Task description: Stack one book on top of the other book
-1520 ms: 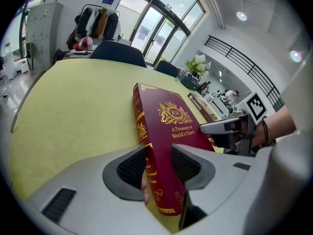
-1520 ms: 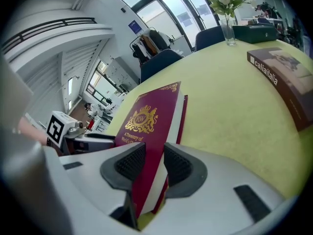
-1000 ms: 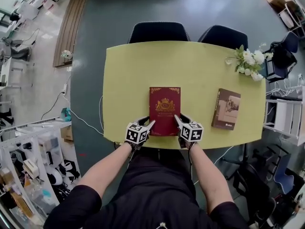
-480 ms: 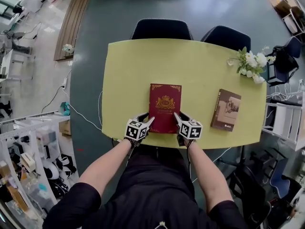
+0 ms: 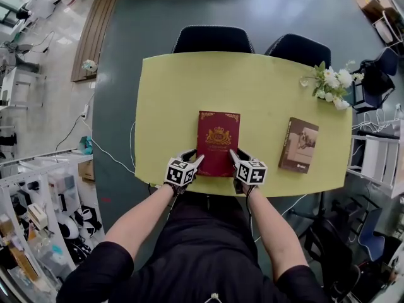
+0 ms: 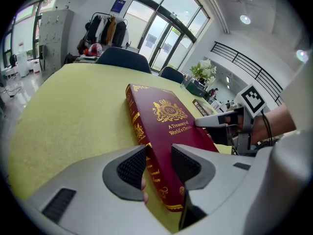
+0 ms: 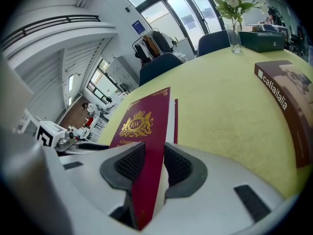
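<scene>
At the red book's (image 5: 218,142) near edge, the left gripper (image 5: 195,156) clamped the spine corner and the right gripper (image 5: 238,154) the page-side corner.

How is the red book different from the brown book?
The red book looks bigger and has a gold crest on its cover; the brown book looks smaller and has a picture on its cover. The red book's near end is gripped in the jaws of the left gripper and the right gripper; nothing touches the brown book, off to the right. Both are closed, cover up, on the yellow table.
</scene>
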`<act>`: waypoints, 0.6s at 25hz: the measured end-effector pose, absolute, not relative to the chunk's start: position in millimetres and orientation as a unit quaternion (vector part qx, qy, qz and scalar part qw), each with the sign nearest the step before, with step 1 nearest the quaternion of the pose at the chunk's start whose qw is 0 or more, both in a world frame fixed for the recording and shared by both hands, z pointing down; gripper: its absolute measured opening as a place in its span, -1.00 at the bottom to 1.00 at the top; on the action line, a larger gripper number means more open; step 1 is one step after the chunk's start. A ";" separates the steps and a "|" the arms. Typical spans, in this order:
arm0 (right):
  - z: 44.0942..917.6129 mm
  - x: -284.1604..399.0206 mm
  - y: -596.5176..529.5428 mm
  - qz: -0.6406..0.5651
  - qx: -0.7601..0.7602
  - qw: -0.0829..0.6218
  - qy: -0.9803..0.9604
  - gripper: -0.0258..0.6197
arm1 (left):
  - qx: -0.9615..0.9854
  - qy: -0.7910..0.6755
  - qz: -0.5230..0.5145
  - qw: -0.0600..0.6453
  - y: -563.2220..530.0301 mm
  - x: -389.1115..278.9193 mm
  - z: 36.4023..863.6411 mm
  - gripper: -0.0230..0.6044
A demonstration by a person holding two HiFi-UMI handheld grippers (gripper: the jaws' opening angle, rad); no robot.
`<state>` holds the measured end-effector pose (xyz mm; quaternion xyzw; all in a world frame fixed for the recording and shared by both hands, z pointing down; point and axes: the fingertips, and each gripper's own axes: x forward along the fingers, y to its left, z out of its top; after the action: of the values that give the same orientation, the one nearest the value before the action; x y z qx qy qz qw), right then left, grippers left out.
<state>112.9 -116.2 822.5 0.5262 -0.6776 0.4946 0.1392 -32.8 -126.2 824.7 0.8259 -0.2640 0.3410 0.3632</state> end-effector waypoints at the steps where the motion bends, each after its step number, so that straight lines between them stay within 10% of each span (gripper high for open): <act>1: 822.6 113.1 -116.5 0.491 0.527 0.142 -0.679 -0.53 | 0.828 -0.264 0.342 0.358 -126.8 -32.7 824.4 -0.40; 15: 742.0 152.8 -59.1 0.365 0.615 0.168 -0.679 -0.73 | 0.877 -0.276 0.305 0.247 -129.6 -46.7 754.5 -0.60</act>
<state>152.8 -59.1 742.0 0.6146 -0.6790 0.3645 0.1683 -46.7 -129.6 754.5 0.8773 -0.2759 0.3053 0.2470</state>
